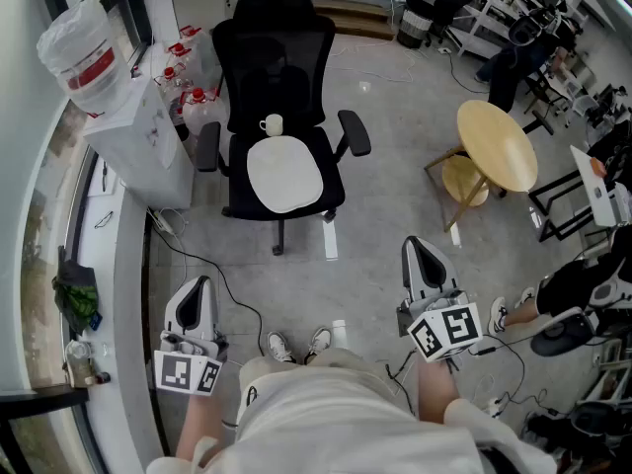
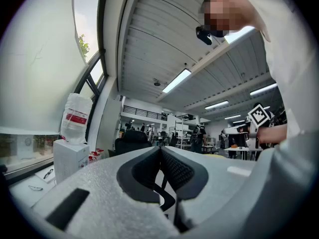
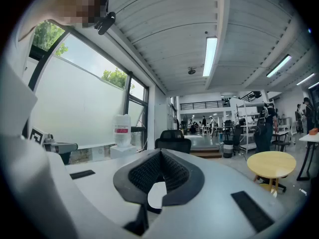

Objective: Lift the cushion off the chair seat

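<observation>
We hold the left tool (image 1: 200, 284) at lower left and the right tool (image 1: 419, 247) at lower right, both with jaws pressed together on nothing. The white cushion (image 1: 283, 173) lies on the black chair (image 1: 281, 47) seat, upper centre, well apart from both. The water bottle (image 1: 79, 47) at upper left bears a red label, its print unreadable.

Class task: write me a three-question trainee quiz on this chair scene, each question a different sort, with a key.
1. True or false: the white cushion is lifted clear of the chair seat.
2. What stands on the seat behind the cushion? A) bottle B) white mug C) book
3. Fill in: the left hand-held gripper and right hand-held gripper both have jaws ___.
Key: 1 false; 2 B; 3 shut.
</observation>
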Available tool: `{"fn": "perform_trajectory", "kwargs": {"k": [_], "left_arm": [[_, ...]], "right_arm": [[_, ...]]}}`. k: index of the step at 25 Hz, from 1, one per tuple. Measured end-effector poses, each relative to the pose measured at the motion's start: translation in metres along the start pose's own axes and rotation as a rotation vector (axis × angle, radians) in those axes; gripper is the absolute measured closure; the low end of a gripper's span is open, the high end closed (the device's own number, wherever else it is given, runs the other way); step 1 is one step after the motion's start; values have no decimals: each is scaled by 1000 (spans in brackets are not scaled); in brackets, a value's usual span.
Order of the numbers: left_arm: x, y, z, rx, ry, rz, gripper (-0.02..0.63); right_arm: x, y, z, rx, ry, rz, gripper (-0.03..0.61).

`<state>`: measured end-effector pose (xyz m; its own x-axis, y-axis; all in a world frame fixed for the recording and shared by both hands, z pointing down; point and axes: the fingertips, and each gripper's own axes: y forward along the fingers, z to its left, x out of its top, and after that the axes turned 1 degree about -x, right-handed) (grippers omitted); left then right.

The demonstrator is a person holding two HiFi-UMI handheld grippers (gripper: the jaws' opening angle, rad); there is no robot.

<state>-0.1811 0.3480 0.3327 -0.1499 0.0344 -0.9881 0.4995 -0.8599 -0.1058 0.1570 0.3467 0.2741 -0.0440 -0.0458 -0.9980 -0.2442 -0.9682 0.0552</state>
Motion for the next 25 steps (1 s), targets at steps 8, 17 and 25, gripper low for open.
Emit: {"fn": "perform_trajectory", "kwargs": {"k": [8, 17, 25], "left_arm": [[24, -2, -6, 7, -18, -43, 598], [28, 17, -5, 22, 9, -47, 598], [30, 43, -8, 27, 19, -49, 598]], "right_arm": [[7, -5, 3, 18, 9, -18, 577], [7, 16, 0, 103, 28, -34, 577], [0, 37, -17, 165, -29, 5, 390]]}}
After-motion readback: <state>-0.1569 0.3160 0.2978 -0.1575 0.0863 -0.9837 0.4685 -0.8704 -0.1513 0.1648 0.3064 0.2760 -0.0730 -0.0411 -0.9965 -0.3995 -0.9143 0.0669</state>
